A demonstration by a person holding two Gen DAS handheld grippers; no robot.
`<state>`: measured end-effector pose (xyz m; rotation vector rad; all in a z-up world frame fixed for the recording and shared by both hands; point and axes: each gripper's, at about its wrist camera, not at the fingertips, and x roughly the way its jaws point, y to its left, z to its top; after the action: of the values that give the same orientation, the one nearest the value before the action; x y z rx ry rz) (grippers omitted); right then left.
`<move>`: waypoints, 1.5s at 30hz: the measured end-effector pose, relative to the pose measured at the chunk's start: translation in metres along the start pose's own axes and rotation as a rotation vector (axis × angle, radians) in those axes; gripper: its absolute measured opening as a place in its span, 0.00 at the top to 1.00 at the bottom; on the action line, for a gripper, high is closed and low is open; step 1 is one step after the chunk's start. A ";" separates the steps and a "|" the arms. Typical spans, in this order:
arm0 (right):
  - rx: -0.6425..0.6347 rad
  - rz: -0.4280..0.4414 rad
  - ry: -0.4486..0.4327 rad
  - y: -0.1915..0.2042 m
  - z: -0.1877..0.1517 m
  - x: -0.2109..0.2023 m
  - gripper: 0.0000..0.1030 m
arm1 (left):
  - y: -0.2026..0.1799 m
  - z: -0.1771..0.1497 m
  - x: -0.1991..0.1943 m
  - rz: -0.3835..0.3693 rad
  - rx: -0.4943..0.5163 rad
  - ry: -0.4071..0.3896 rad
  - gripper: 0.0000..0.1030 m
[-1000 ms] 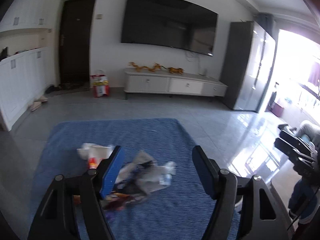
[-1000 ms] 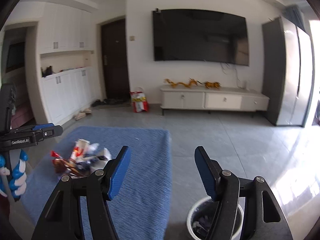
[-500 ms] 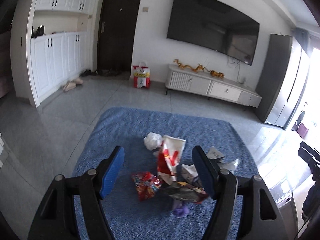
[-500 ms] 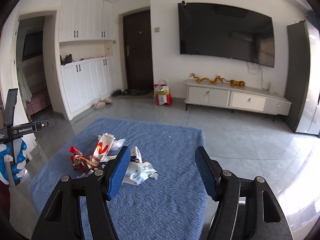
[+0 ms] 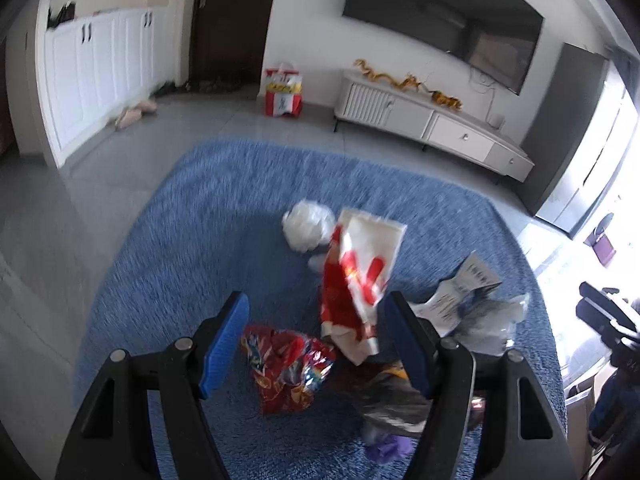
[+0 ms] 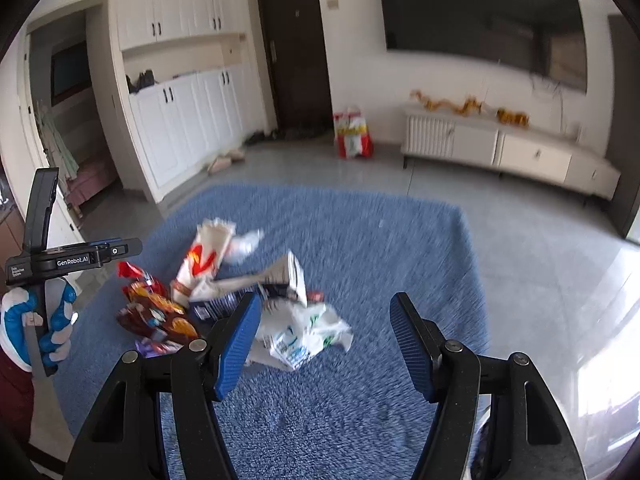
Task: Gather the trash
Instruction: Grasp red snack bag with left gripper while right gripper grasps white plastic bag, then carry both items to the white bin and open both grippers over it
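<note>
My left gripper (image 5: 316, 344) is open over the trash pile (image 5: 360, 312) on the blue rug (image 5: 224, 208), nothing between the pads. My right gripper (image 6: 324, 344) is open too, empty. Closest: red foil snack bag (image 5: 288, 368), then the white-and-red paper bag (image 5: 360, 272), print blurred. Only legible text: "GenRobot.AI" on my left tool's body (image 6: 76, 260). Far wall: red-and-white bag (image 6: 352, 134), TV (image 6: 480, 20).
</note>
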<state>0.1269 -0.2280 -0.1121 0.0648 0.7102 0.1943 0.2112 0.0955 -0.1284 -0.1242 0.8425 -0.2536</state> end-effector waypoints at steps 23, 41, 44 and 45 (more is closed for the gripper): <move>-0.027 0.087 0.113 0.014 -0.023 0.055 0.84 | 0.025 -0.035 0.008 -0.016 -0.129 0.014 0.90; -0.030 0.071 -0.146 0.024 -0.016 -0.096 0.85 | 0.004 -0.039 -0.123 -0.034 -0.073 -0.205 0.93; -0.027 0.054 -0.193 0.021 -0.017 -0.122 0.85 | -0.009 -0.039 -0.141 -0.054 -0.048 -0.233 0.93; -0.025 0.048 -0.205 0.020 -0.017 -0.129 0.85 | -0.014 -0.038 -0.145 -0.062 -0.041 -0.241 0.93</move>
<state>0.0171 -0.2346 -0.0400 0.0770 0.5020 0.2388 0.0874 0.1205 -0.0463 -0.2152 0.6055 -0.2737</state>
